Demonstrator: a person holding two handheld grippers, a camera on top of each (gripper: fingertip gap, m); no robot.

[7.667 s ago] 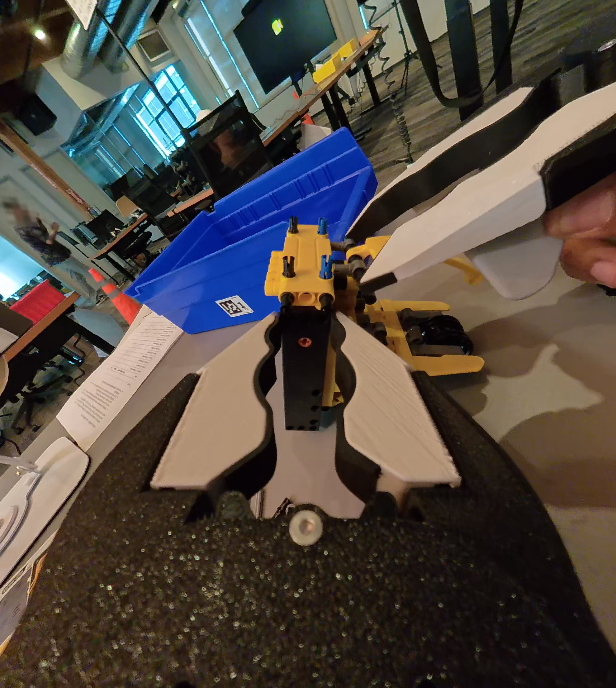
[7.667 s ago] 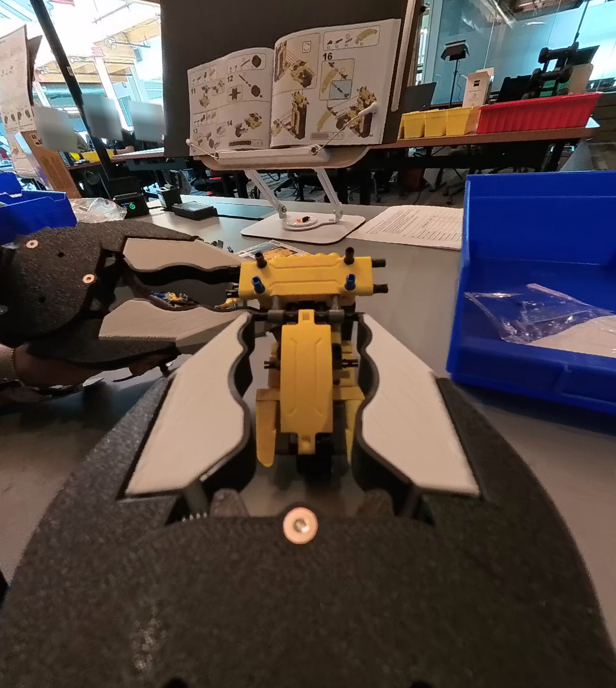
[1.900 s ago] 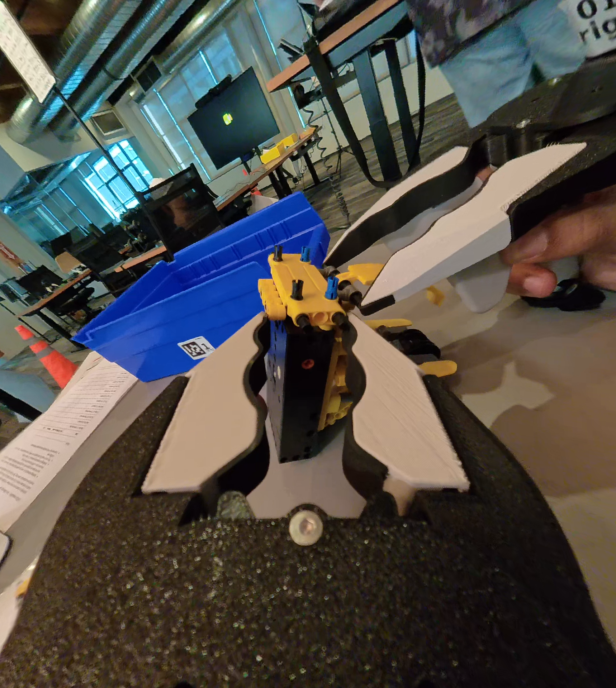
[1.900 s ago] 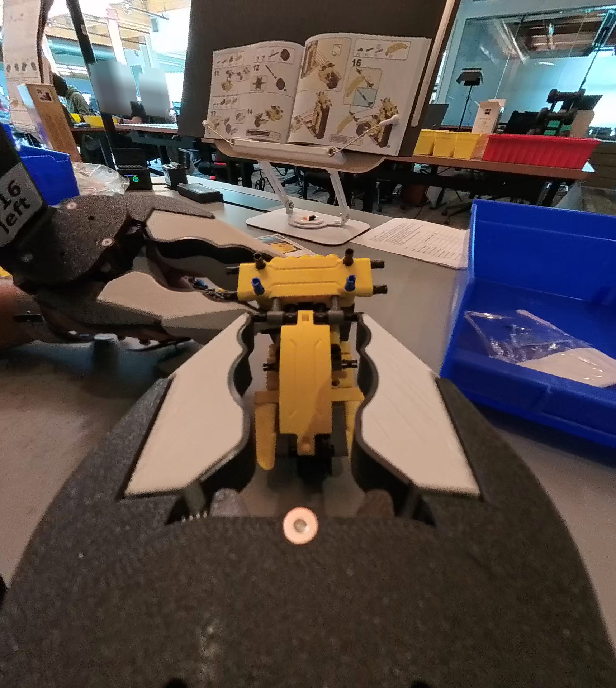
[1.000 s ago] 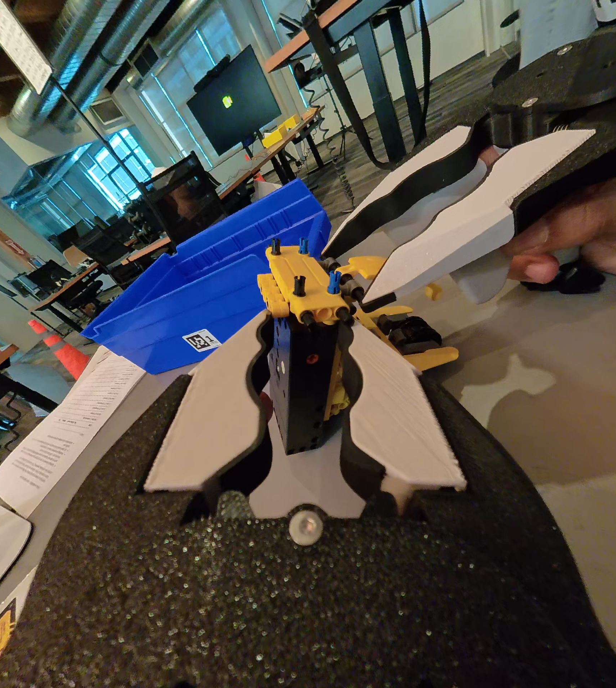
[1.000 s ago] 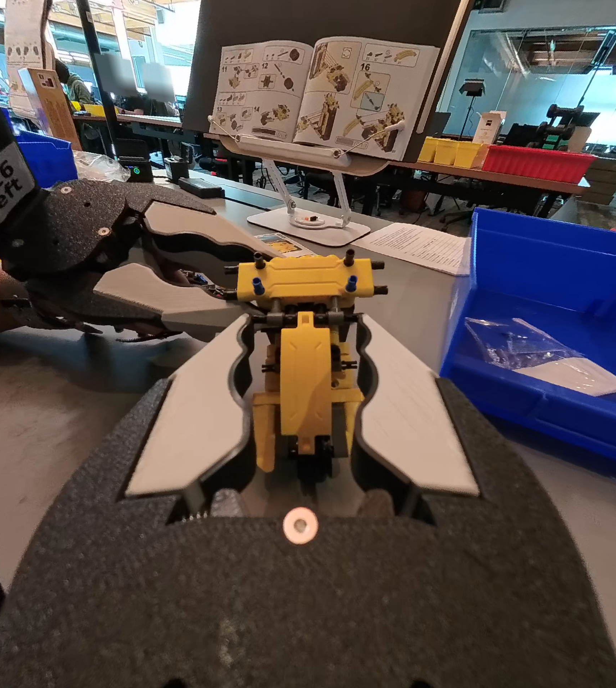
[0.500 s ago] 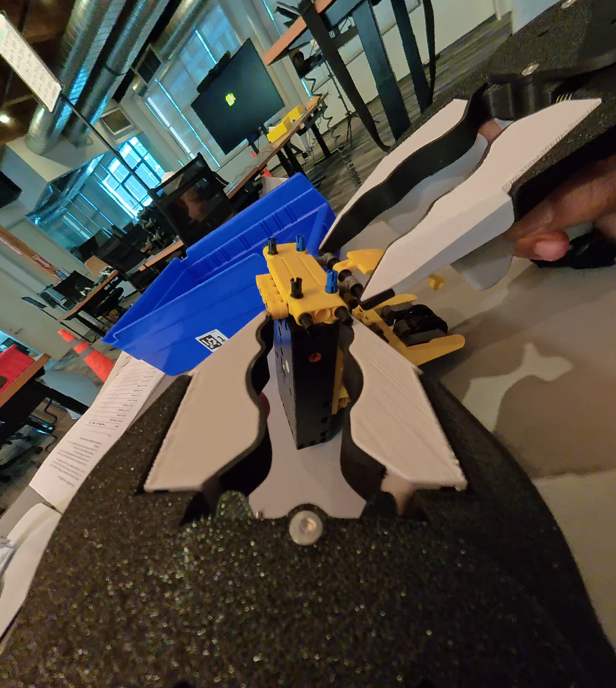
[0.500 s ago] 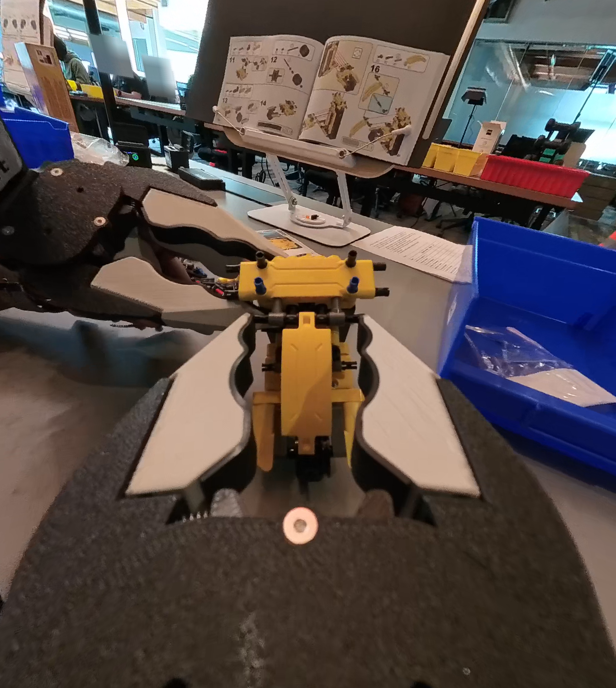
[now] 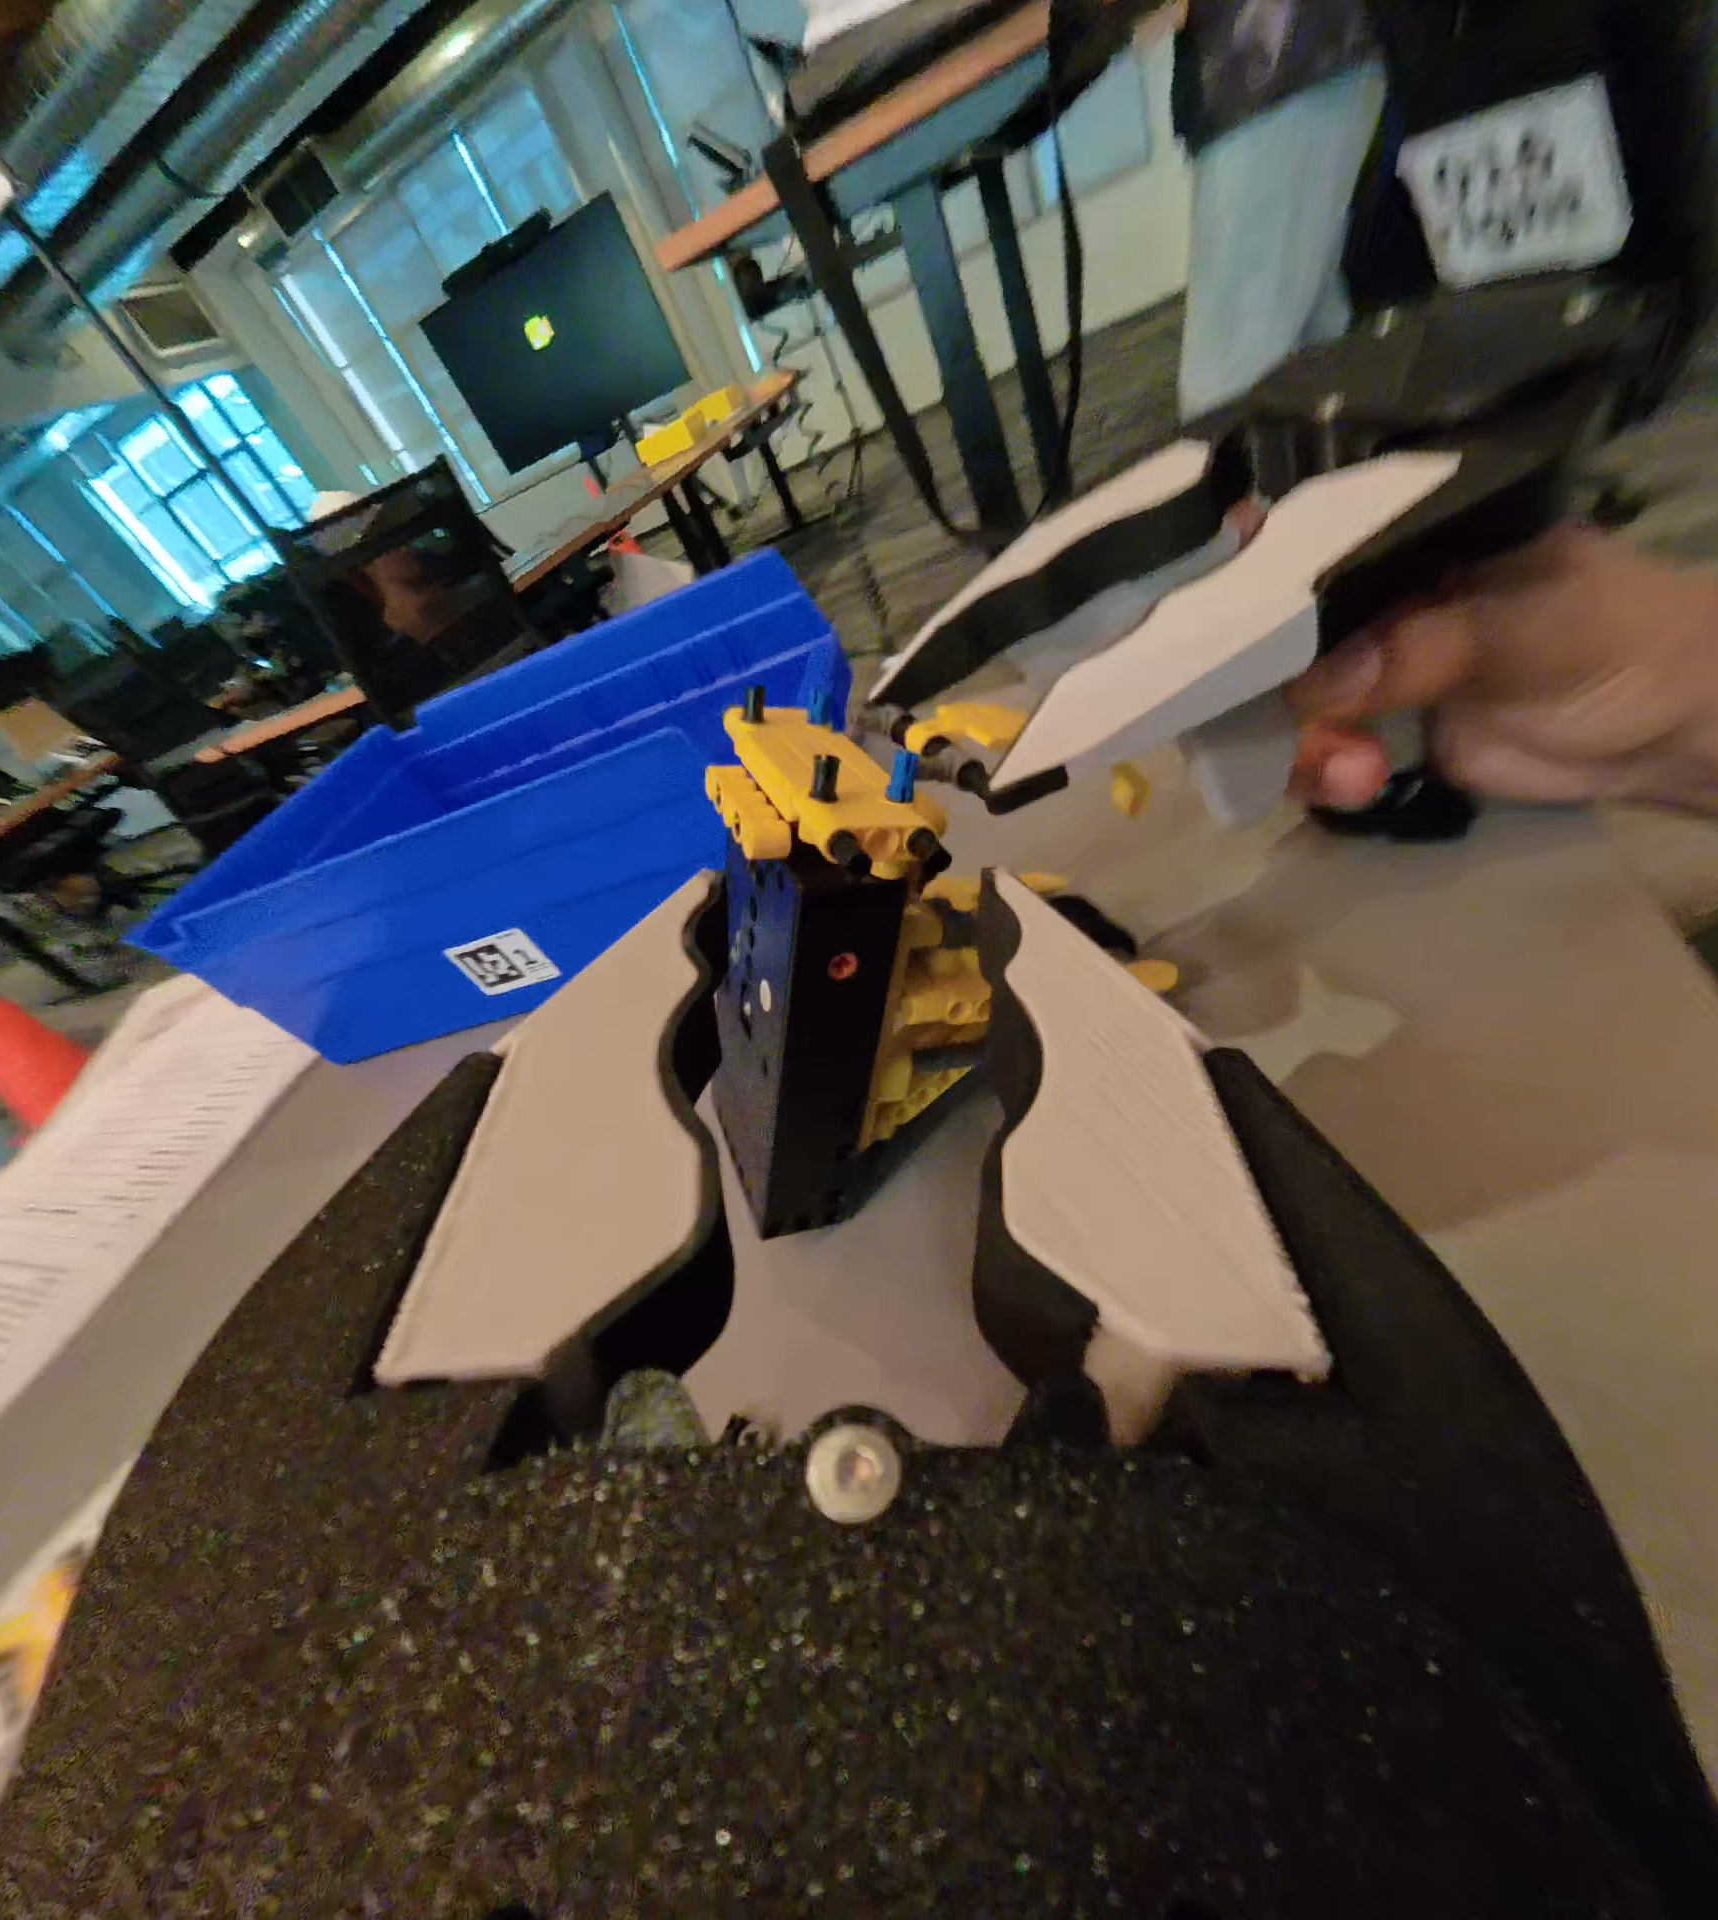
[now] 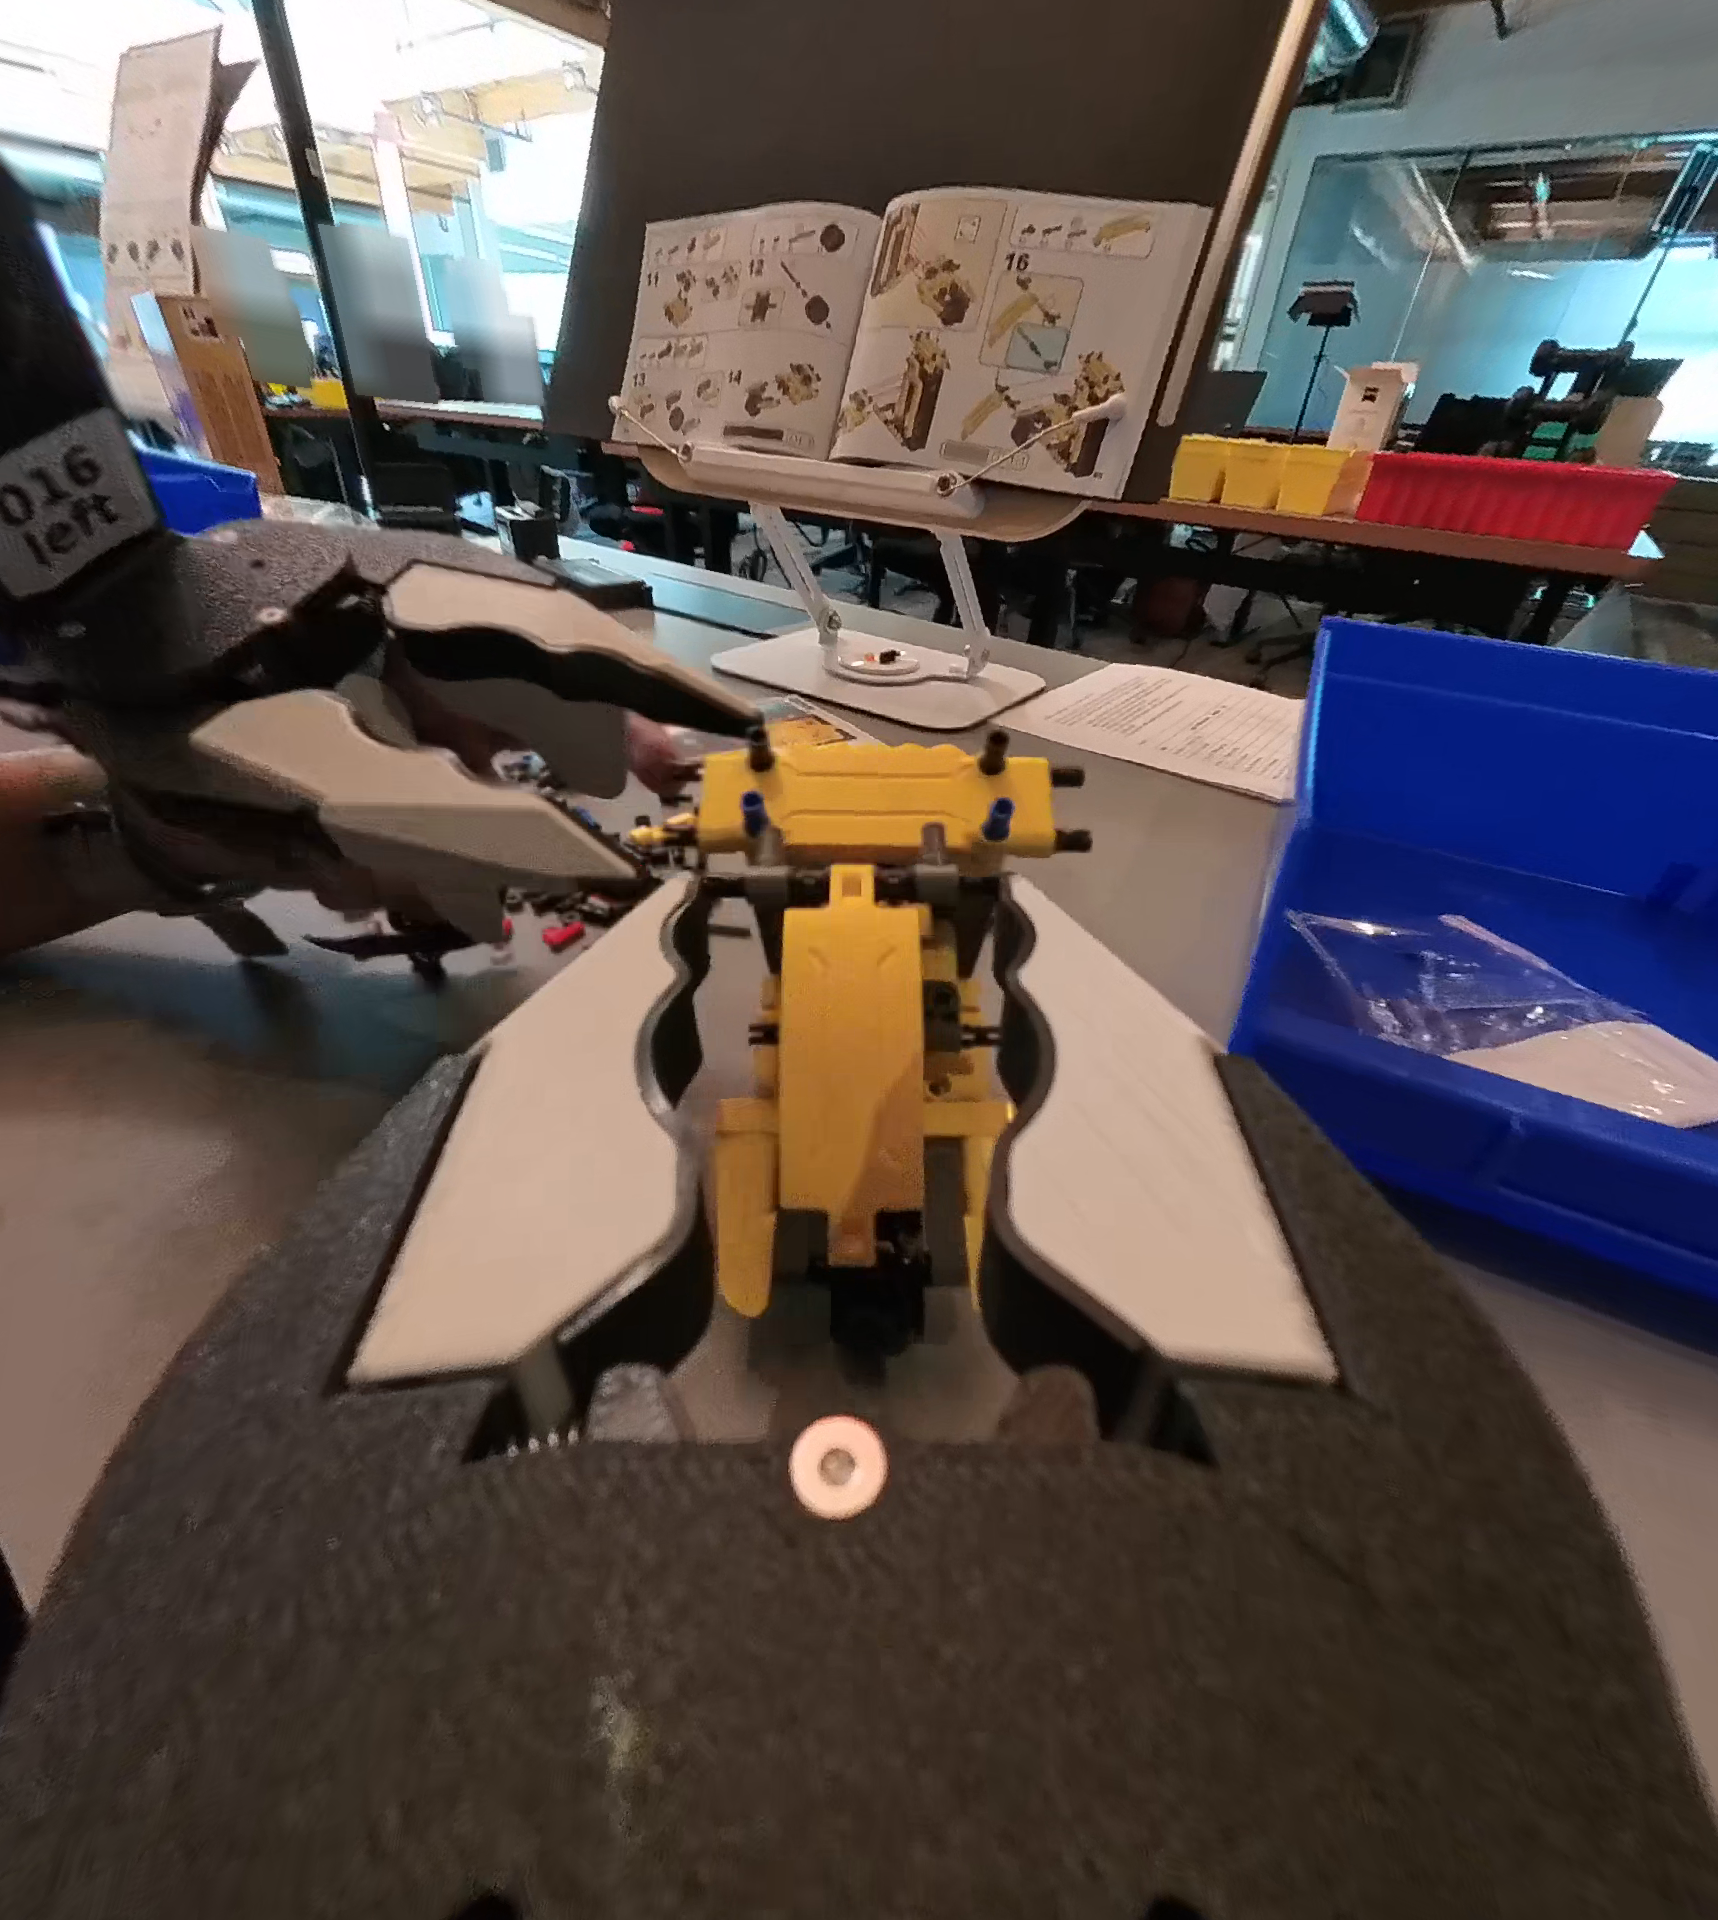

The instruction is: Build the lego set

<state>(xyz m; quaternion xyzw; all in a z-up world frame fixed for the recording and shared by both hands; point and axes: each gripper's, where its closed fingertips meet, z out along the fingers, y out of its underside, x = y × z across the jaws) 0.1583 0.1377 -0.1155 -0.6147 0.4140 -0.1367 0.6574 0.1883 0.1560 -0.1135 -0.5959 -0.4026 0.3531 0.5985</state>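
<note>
The left gripper (image 9: pixel 839 1018) has its jaws spread apart around the black block at the side of a yellow and black toy model (image 9: pixel 834 935); in the left wrist view a gap shows on both sides, so they do not pinch it. The model's lower end is hidden behind the gripper body. The right gripper (image 10: pixel 850 997) has its jaws clamped on the same toy model (image 10: pixel 860 1029), gripping its yellow curved middle, with the wide yellow plate and its black and blue pegs sticking out at 12 o'clock, past the fingertips. Whether the model rests on the grey table (image 10: pixel 107 1143) or hangs above it cannot be told.

In the right wrist view the left gripper (image 10: pixel 668 800) reaches in from 9 o'clock, blurred, its tips beside the yellow plate. Small loose pieces (image 10: pixel 564 914) lie on the table under it, too small to make out. A blue bin (image 10: pixel 1561 1143) sits at 3 o'clock, cut off by the edge, holding a clear plastic bag (image 10: pixel 1478 997). An open instruction booklet (image 10: pixel 896 343) stands on a white stand (image 10: pixel 876 665) at 12 o'clock, with a printed sheet (image 10: pixel 1167 717) flat beside it.

In the left wrist view the right gripper (image 9: pixel 990 727) and the hand (image 9: pixel 1561 707) holding it are smeared at 2 o'clock.
</note>
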